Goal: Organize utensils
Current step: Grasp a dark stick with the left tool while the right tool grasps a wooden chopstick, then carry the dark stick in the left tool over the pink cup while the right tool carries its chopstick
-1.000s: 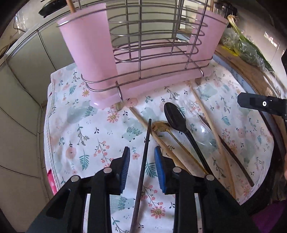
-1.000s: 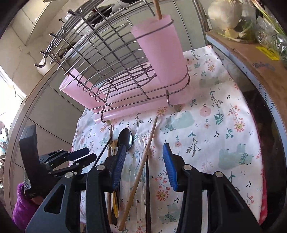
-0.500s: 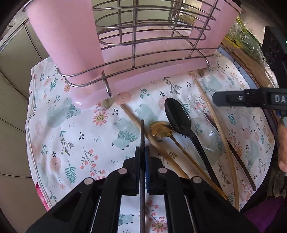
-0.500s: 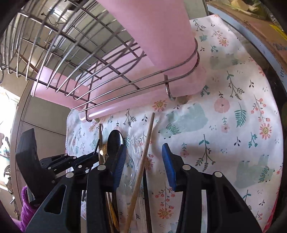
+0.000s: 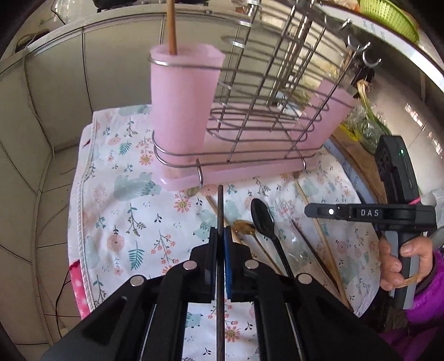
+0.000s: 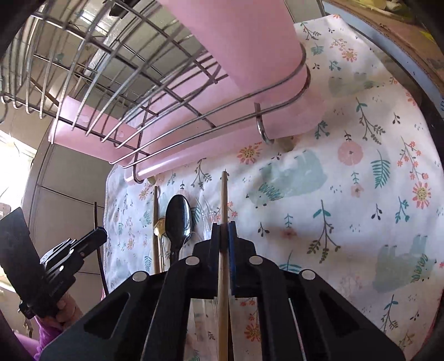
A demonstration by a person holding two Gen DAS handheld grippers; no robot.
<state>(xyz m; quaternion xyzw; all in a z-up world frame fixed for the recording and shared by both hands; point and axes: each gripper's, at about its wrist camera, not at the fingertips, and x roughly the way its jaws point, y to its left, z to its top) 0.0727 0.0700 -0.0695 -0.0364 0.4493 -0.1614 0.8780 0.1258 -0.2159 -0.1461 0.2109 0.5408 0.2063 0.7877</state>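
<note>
My left gripper (image 5: 220,236) is shut on a dark chopstick (image 5: 220,208) and holds it above the floral cloth (image 5: 125,211), pointing at the rack. My right gripper (image 6: 223,230) is shut on a light wooden chopstick (image 6: 224,194) that lies low over the cloth. A wire rack (image 5: 263,116) with pink plastic cups (image 5: 180,111) stands at the back; one wooden stick (image 5: 172,25) stands in the left cup. A black spoon (image 5: 263,219), a gold spoon (image 5: 244,226), a clear spoon (image 5: 291,238) and more chopsticks lie on the cloth.
The rack's pink drip tray (image 5: 249,172) sits on the cloth. Tiled wall (image 5: 50,83) lies to the left. A wooden board with greens (image 5: 363,130) is at the right. The right gripper's body (image 5: 388,213) shows in the left wrist view.
My left gripper closed on the dark chopstick and lifted it off the cloth. My right gripper moved in and closed on the light wooden chopstick.
</note>
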